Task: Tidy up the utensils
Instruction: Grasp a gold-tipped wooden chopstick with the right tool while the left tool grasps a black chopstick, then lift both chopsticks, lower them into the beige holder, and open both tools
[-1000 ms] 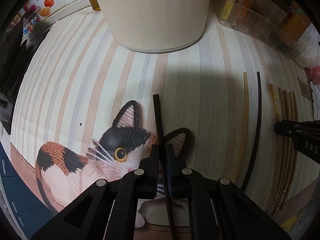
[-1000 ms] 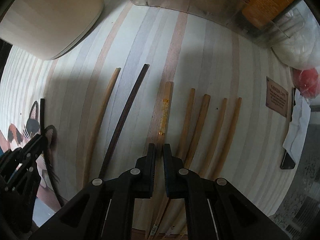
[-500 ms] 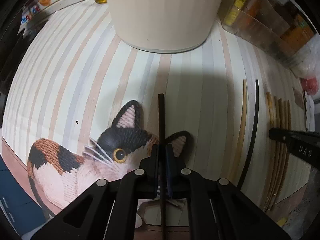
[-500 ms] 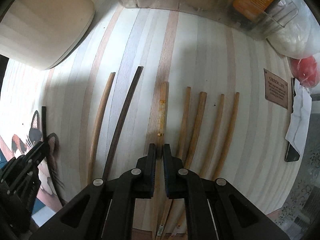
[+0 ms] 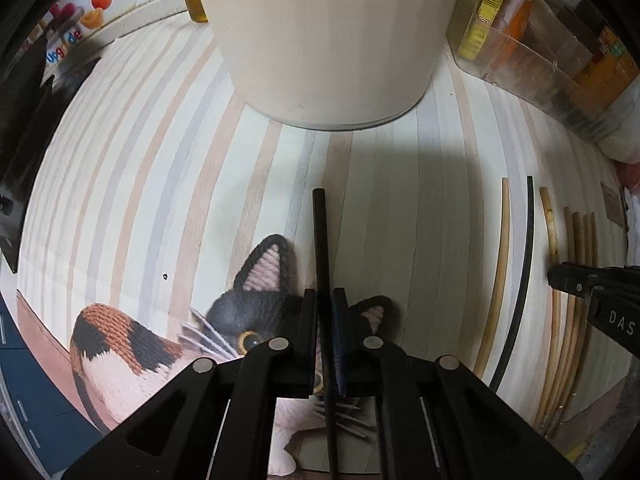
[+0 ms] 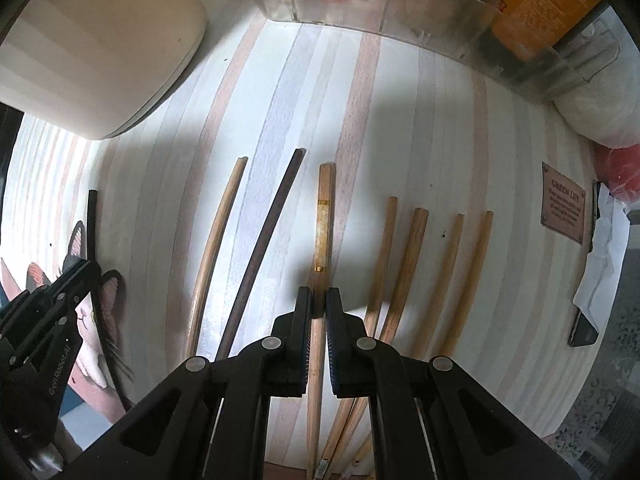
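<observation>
My left gripper (image 5: 325, 292) is shut on a black chopstick (image 5: 320, 232), which runs straight up between its jaws above the cat picture (image 5: 120, 344). My right gripper (image 6: 318, 292) is shut on a light wooden chopstick with gold bands (image 6: 325, 216). To the left of that one, a pale wooden chopstick (image 6: 216, 240) and a dark brown one (image 6: 264, 240) lie on the striped mat (image 6: 400, 128). Several plain wooden chopsticks (image 6: 416, 264) lie in a row to the right. The left gripper (image 6: 76, 276) shows at the left edge of the right wrist view.
A large cream pot (image 5: 328, 40) stands at the back of the mat. A clear plastic bin (image 5: 540, 60) of packets sits at the back right. A brown label (image 6: 562, 208), white paper (image 6: 604, 256) and a dark phone (image 6: 582, 328) lie at the right edge.
The left gripper has drifted a little across the mat with the black chopstick, which now stands straighter between the jaws. The right gripper has hardly moved and still grips the banded chopstick.
</observation>
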{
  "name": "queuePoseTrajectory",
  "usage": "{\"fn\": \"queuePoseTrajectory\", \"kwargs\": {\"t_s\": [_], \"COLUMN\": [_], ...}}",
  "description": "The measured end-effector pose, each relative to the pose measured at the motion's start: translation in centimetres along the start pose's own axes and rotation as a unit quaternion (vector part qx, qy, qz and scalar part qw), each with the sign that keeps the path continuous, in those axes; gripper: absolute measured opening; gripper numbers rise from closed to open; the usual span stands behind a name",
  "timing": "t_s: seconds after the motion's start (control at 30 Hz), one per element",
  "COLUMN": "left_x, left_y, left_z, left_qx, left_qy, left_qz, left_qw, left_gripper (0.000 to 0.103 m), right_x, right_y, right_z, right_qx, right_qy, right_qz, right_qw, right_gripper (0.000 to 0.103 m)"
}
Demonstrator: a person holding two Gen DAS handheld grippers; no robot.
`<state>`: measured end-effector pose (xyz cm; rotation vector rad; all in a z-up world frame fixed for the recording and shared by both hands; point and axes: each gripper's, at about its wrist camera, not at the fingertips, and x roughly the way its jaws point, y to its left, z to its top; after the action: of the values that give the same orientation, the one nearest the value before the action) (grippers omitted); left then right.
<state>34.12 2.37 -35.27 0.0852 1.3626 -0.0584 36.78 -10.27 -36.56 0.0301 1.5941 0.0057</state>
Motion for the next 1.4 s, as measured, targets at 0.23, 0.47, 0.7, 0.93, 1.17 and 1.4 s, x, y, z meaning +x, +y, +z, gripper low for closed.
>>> {"fn": "queuePoseTrajectory", "kwargs": {"t_s": [0.23,0.47,0.7,0.93,1.17,1.4], "left_x": [-0.6,-4.1,-9.4,-14.0,-19.7,-25.4], "left_y": [-1.0,-1.8,-2.7,-1.4,0.0,0.5], "left_z": [-0.4,-1.9,-3.3,-2.9,-1.2,1.4], "left_qx": [-0.012,-0.028,-0.028,-0.044,-0.067,-0.067], "left_qy": [-0.009,-0.029,-0.069,-0.114,-0.186,-0.260], "left_qz": [0.006,-0.024,-0.048,-0.070,-0.081,-0.082], "left_qw": [0.9999,0.9989,0.9961,0.9900,0.9770,0.9597], "left_gripper": [0.004,0.004,0.004,0.004,0.004,0.004], "right_x": [-0.5,-2.4,-6.6,-10.6,-16.6,-22.5], "right_y": [0.1,-2.5,-5.4,-5.9,-4.2,-3.3], "right_z": [-1.3,-4.4,-6.7,-6.8,-5.0,-2.3], "right_qx": [-0.003,0.013,0.029,0.041,0.034,0.020], "right_qy": [-0.026,-0.059,-0.115,-0.166,-0.237,-0.301], "right_qz": [-0.009,0.040,0.075,0.105,0.141,0.153], "right_qw": [1.000,0.997,0.990,0.980,0.961,0.941], "right_gripper": [0.007,0.006,0.006,0.006,0.006,0.006]}}
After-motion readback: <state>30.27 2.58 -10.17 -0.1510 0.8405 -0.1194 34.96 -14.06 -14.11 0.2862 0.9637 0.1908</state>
